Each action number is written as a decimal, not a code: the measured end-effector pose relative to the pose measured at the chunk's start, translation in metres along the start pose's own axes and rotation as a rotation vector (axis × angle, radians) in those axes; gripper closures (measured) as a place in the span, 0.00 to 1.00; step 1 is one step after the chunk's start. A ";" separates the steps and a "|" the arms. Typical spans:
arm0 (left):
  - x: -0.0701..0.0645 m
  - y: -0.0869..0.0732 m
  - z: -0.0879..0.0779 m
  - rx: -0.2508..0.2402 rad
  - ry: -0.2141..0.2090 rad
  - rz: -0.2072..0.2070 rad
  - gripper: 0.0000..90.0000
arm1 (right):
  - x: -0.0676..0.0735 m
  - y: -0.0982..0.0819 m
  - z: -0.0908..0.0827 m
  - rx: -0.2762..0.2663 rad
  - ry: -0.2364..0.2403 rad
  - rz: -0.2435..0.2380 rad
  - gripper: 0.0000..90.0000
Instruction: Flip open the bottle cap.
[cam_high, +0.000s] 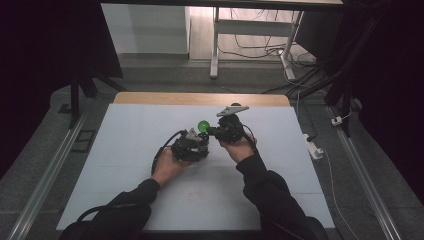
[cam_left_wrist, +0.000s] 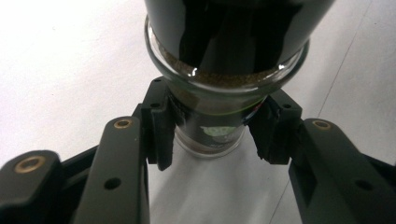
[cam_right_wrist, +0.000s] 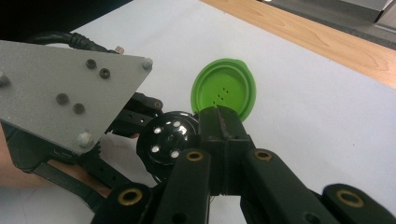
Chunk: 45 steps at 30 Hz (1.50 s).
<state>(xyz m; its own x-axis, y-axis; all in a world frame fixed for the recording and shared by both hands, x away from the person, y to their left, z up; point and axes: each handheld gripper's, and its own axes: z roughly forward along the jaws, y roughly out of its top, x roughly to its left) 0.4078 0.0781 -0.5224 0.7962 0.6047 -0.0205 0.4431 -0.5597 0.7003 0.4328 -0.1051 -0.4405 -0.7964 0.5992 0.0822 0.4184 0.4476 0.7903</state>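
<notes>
Left claw (cam_left_wrist: 212, 140) is clamping a small glass spice jar (cam_left_wrist: 219, 93) by its lower body, pads (cam_left_wrist: 159, 128) pressing in on both sides, jar held above the white table (cam_high: 125, 145) near its middle. Brown ground spice is sitting inside the glass, and the black shaker insert (cam_right_wrist: 169, 135) with its ring of holes is facing the right claw's camera. Right claw (cam_right_wrist: 219, 123) is shut down tight on the edge of the green flip cap (cam_right_wrist: 224, 88), which is standing swung open off the insert; the jaws are meeting with the thin lid rim pinched between them. In the high view the two grippers, left claw (cam_high: 199, 142) and right claw (cam_high: 212, 131), are sitting almost touching, with the green cap (cam_high: 203, 125) between them and both hands close together. Can't tell whether the cap is hinged to the insert or already free of it. Risks as I'm reading them: the pinch on the cap is on a thin plastic edge, so any twist of the right hand is likely to slip the lid out or tear a hinge if there is one. The jar grip is low on smooth round glass, so a pull on the cap could rotate or slide the jar in the pads. With the holes exposed and the jar tilted toward the right claw, a jolt could be shaking spice out onto the table.
</notes>
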 end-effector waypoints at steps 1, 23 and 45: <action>0.000 0.000 0.000 0.000 0.000 -0.001 0.60 | 0.000 0.000 -0.001 0.000 0.001 0.000 0.99; 0.006 0.005 -0.019 0.016 -0.068 -0.022 0.35 | 0.006 -0.004 -0.019 -0.015 0.004 -0.001 0.78; 0.005 -0.002 -0.064 0.048 -0.148 -0.091 0.11 | 0.013 -0.019 -0.035 0.022 0.018 0.046 0.28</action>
<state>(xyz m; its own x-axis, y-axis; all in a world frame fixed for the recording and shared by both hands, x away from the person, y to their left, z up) 0.3851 0.1183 -0.4784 0.8023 0.5660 -0.1895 0.5322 -0.5348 0.6563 0.3994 -0.1293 -0.4330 -0.7837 0.6075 0.1292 0.4640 0.4343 0.7721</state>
